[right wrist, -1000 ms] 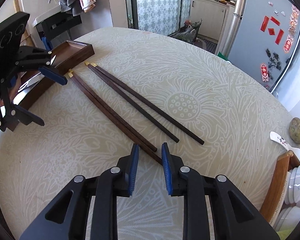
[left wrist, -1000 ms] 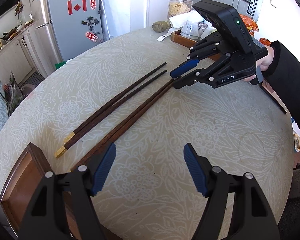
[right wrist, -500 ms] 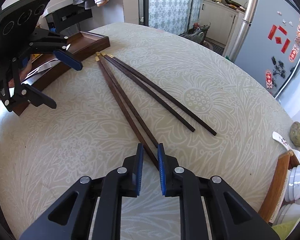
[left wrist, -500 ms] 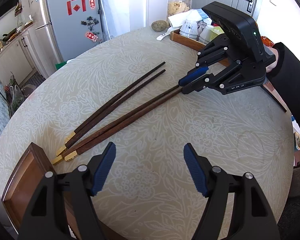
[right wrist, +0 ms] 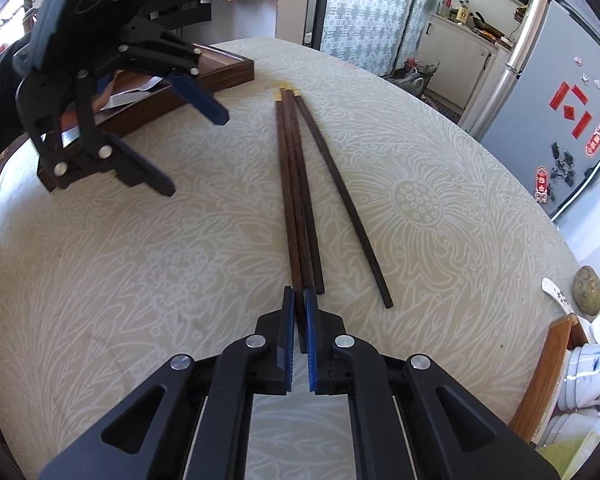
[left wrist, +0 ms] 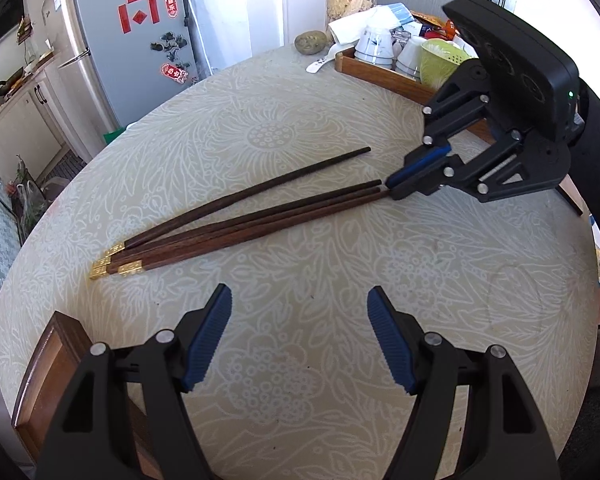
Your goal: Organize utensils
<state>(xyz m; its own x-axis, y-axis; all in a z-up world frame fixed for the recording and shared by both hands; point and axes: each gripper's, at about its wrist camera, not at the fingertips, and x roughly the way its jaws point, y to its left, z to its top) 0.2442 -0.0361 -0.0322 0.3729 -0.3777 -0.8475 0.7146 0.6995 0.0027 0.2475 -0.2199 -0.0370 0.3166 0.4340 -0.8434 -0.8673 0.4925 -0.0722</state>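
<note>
1. Left wrist view, 7 o'clock: corner of a wooden tray [left wrist: 44, 364] at the bench [left wrist: 480, 280] edge.
2. Left hand-held gripper [left wrist: 300, 344], 6 o'clock: blue pads wide apart, nothing between them, held over bare bench.
3. Four dark chopsticks [left wrist: 236, 220] lie on the bench, gold-capped ends bunched at 9 o'clock, tips pointing to 2 o'clock. Three lie touching; the fourth splays off on the far side.
4. Right hand-held gripper [left wrist: 396, 186], 3 o'clock: pads closed almost together on the tip ends of the bundled chopsticks.
5. A second wooden tray [left wrist: 380, 76] with cups at 1 o'clock; a fridge [left wrist: 140, 48] at 11 o'clock.
6. Right wrist view: left hand-held gripper [right wrist: 192, 144] at 10 o'clock, jaws spread, in front of the wooden tray [right wrist: 224, 72].
7. Chopsticks [right wrist: 296, 184] run from 12 o'clock down to centre; one tip sits between the right hand-held gripper [right wrist: 298, 300] pads, the narrow gap just its width. Whether a second stick is also pinched, cannot tell.
</note>
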